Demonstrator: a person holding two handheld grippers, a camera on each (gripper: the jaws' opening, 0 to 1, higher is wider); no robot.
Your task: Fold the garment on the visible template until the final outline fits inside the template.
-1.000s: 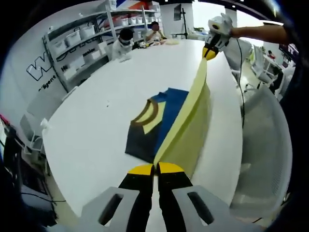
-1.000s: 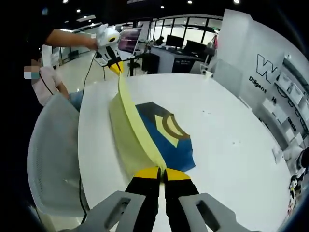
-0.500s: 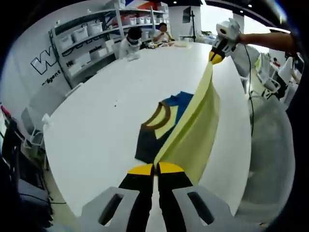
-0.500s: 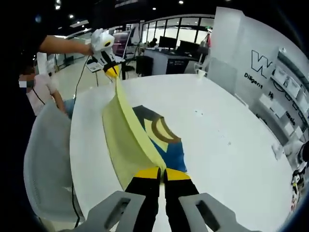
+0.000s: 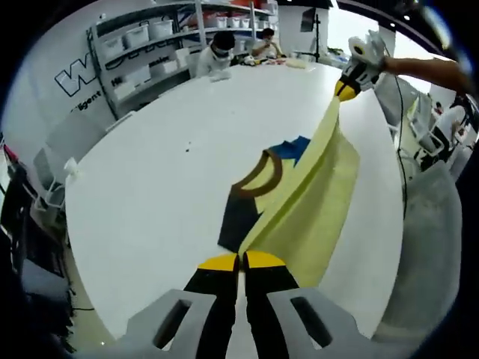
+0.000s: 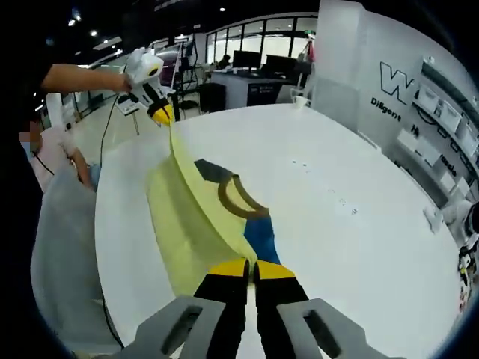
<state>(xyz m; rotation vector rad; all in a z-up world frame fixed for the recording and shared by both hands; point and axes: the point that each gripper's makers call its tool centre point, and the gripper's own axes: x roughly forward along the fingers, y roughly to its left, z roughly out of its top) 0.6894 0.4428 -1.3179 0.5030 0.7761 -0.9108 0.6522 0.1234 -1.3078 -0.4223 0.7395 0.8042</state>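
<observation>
A pale yellow garment (image 5: pixel 314 202) with a dark grey and blue front and a brown collar (image 5: pixel 258 176) is stretched above a round white table (image 5: pixel 150 172). My left gripper (image 5: pixel 240 261) is shut on one end of its lifted yellow edge. The right gripper (image 5: pixel 346 90) shows far off at the upper right, shut on the other end. In the right gripper view my right gripper (image 6: pixel 251 268) pinches the yellow edge of the garment (image 6: pixel 191 217), and the left gripper (image 6: pixel 159 112) holds the far end at the upper left. The collar (image 6: pixel 238 200) lies flat on the table.
Shelving with white bins (image 5: pixel 142 45) stands behind the table, and two people (image 5: pixel 221 52) sit at its far side. A grey chair (image 5: pixel 426 262) stands by the table's right edge. A second chair back (image 6: pixel 63 247) and desks with monitors (image 6: pixel 262 71) show in the right gripper view.
The lifted yellow edge has swung over the dark front, so less blue and grey shows. Both cameras moved with the hands. Both grippers have stayed shut on the garment.
</observation>
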